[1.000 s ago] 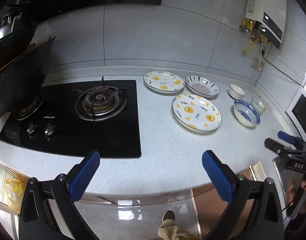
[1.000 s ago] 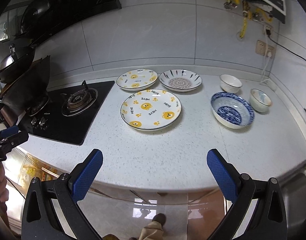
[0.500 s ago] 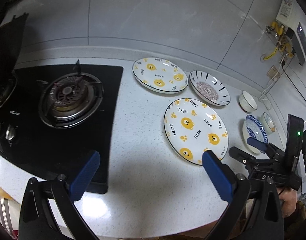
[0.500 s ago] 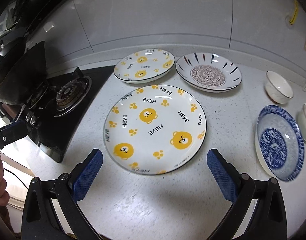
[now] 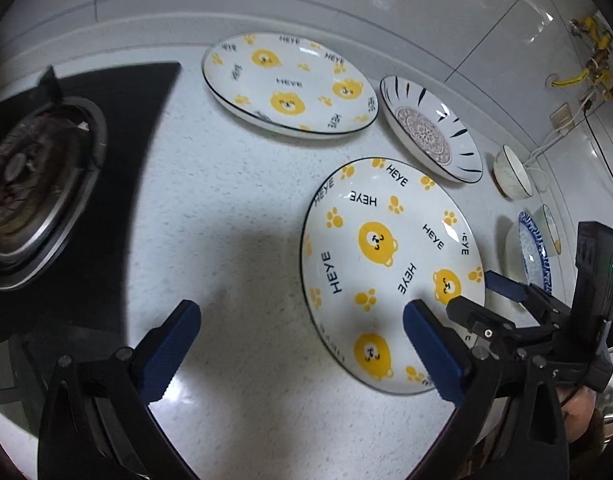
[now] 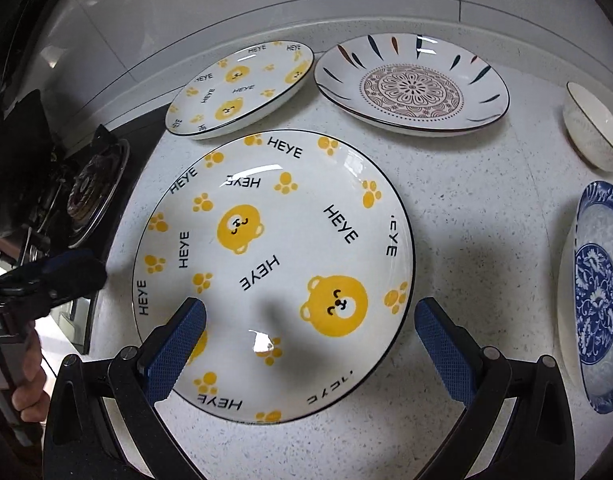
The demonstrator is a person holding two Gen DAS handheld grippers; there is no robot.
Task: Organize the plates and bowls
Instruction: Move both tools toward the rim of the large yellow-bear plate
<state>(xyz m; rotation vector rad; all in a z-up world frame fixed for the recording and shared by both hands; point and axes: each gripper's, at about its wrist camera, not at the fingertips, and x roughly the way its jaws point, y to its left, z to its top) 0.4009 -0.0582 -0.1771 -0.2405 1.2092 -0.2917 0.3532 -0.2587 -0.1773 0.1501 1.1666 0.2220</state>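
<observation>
The left gripper [image 5: 300,344] is held low with its blue-padded jaws spread wide apart and nothing is gripped between them. The right gripper [image 6: 310,340] is likewise held wide open and empty. Bare fingers [image 6: 28,388] are seen wrapped around the left gripper's handle.

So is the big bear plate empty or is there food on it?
Empty. The big bear plate shows only its printed bears, paws and letters, lying flat on the counter.
</observation>
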